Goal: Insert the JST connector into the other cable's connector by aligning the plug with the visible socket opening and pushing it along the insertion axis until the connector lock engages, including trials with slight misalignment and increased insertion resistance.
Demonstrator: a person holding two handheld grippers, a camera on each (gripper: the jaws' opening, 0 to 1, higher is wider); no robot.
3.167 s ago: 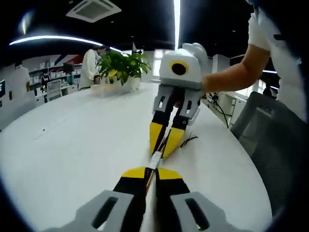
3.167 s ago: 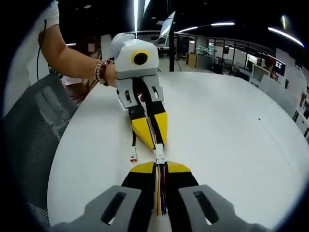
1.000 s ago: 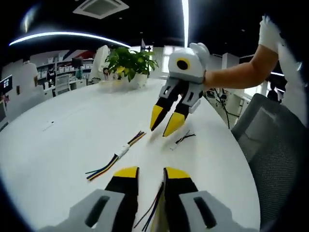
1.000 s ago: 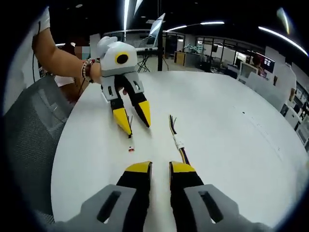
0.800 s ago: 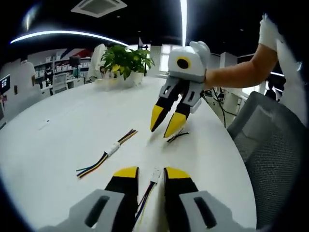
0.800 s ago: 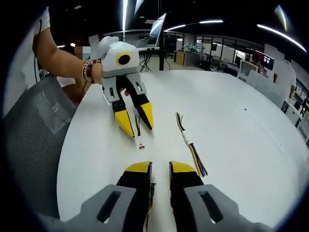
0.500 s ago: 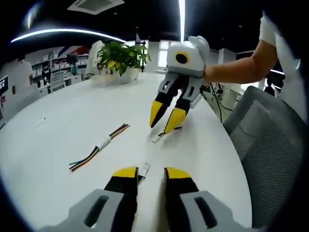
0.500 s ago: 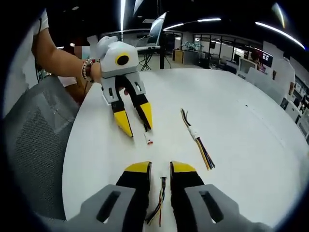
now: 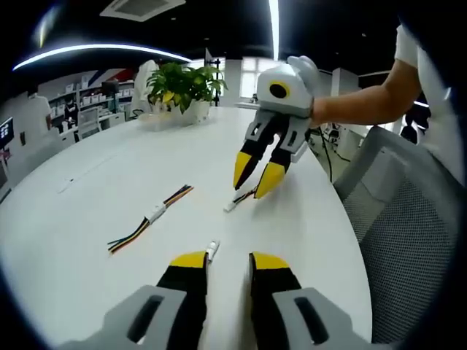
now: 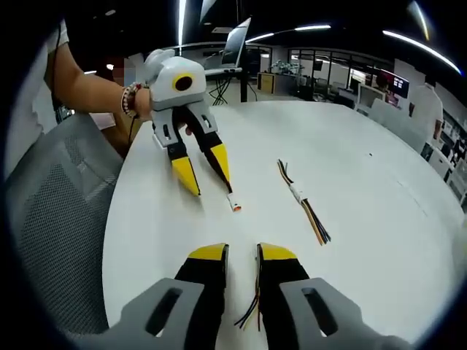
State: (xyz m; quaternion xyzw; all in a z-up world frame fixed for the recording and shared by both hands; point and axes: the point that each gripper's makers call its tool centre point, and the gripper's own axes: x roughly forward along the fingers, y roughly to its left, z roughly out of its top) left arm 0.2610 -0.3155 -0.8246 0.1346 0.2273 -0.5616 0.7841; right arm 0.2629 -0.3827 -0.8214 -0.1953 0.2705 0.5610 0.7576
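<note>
Hovering low over the white surface point(image 9: 87, 189), both tools stand with their jaws parted and nothing between them. In the left gripper view the left hand-held gripper point(image 9: 228, 264) rises from the bottom edge, and just ahead of its left yellow tip lies a small white connector point(image 9: 211, 250) whose wires run back under the jaws. Farther ahead, the right hand-held gripper point(image 9: 258, 175) points down at a second connector lead point(image 9: 239, 199) that lies just below its tips, apart from them. Off to the left of the left tool, well clear of both, rests a joined cable pair point(image 9: 149, 216), a white housing in the middle with coloured wires fanning from each end; it looks like an already mated set put aside so it stays out of the working lane. The right gripper view agrees: between the right hand-held gripper point(image 10: 241, 253) jaws a bundle of coloured wires point(image 10: 252, 310) trails on the surface, ungripped, while the left hand-held gripper point(image 10: 204, 172) hangs over a short lead with a white plug point(image 10: 234, 203) close by its tip, and the joined cable pair point(image 10: 300, 199) lies to the right. Each tool seems posed nose-down over its own loose half so a fresh pick-up can begin; no insertion is under way.
</note>
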